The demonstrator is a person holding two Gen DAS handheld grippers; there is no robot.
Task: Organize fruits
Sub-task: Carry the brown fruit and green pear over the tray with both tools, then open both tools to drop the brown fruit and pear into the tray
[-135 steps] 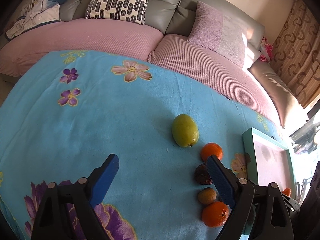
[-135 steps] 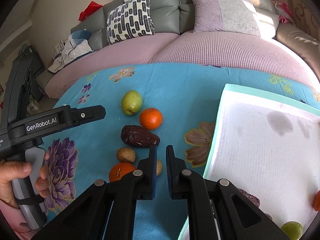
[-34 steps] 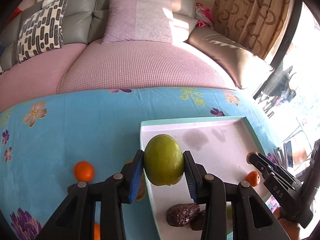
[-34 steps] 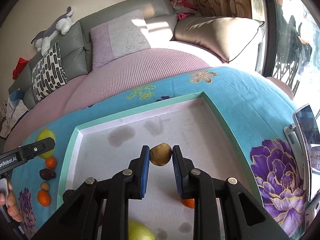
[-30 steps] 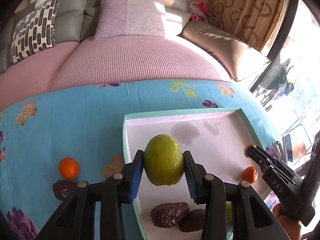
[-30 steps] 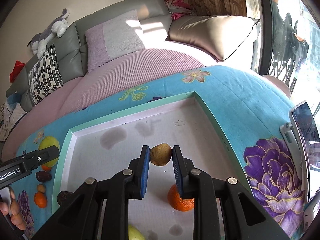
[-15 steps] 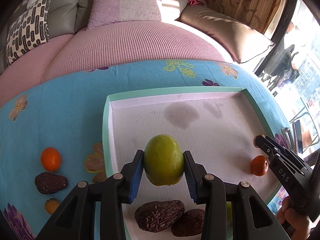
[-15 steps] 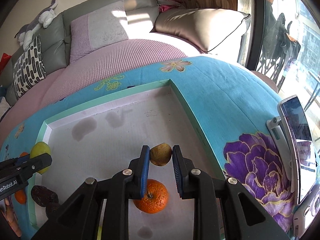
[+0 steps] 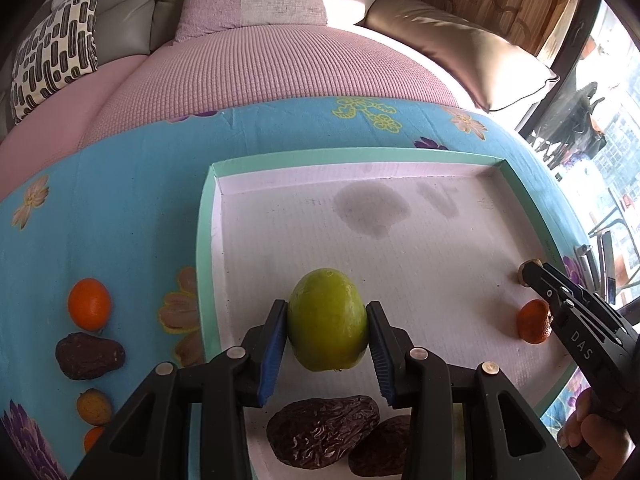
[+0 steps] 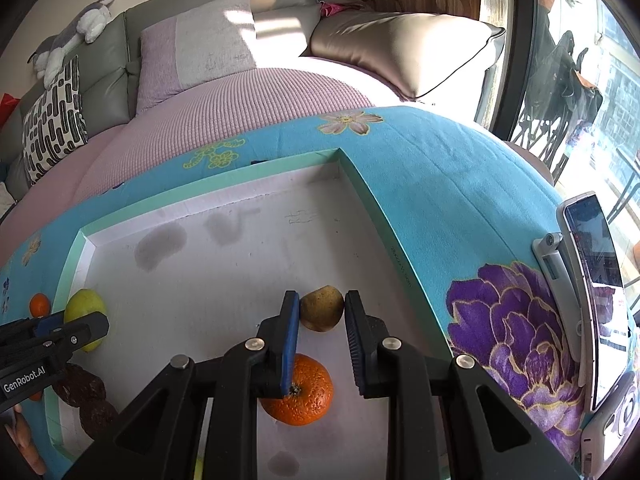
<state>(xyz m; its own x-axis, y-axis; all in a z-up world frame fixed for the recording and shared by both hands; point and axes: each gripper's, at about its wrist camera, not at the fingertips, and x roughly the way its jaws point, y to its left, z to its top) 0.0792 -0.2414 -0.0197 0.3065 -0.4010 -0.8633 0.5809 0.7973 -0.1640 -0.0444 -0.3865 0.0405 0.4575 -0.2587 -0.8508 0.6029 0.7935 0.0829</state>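
Note:
My left gripper (image 9: 327,322) is shut on a large green fruit (image 9: 327,340), held over the near left part of the white tray with a teal rim (image 9: 204,232). Two dark dates (image 9: 324,432) lie in the tray just below it. My right gripper (image 10: 322,306) is shut on a small brown fruit (image 10: 322,310), low over the tray's right side (image 10: 360,178) and just beyond an orange (image 10: 304,392) lying in the tray. The green fruit (image 10: 85,318) also shows at the left in the right wrist view.
On the blue flowered cloth left of the tray lie an orange (image 9: 89,309), a dark date (image 9: 89,356), a small brown fruit (image 9: 94,406) and part of another orange. A phone on a stand (image 10: 592,280) stands right of the tray. A pink sofa runs behind.
Both grippers picked fruit off the cloth and carried it right, over the tray. In the last second each sank lower and further in; neither grip has changed.

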